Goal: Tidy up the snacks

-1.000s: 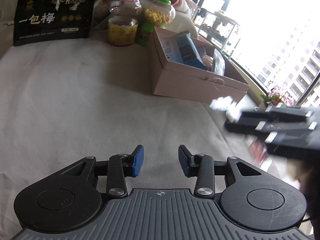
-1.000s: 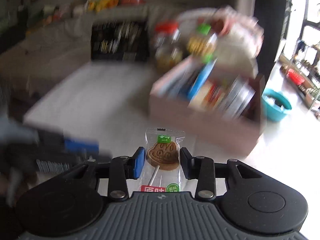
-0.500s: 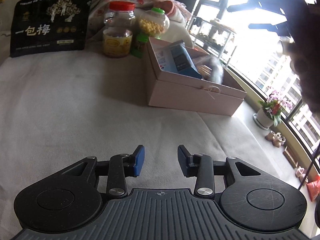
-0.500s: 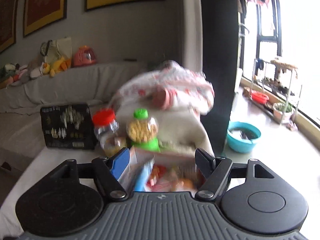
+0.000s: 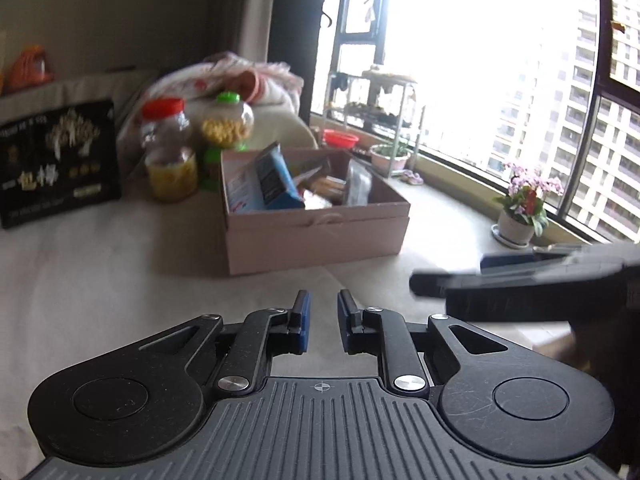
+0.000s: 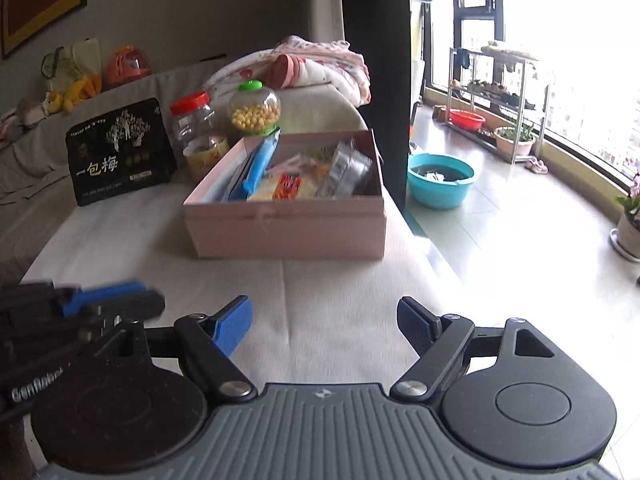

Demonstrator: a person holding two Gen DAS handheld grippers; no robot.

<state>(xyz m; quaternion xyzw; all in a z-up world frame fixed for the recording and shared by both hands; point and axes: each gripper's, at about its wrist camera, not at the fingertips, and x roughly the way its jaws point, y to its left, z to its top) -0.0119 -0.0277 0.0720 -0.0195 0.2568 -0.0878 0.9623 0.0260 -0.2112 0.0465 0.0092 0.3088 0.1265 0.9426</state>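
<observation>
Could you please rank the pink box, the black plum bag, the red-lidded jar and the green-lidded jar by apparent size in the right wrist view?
1. pink box
2. black plum bag
3. red-lidded jar and green-lidded jar: too alike to rank, since the box hides both bases.

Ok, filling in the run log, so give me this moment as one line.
left gripper: open, empty | right gripper: open wide, empty | pink box: holds snacks | both grippers short of box, over white cloth
</observation>
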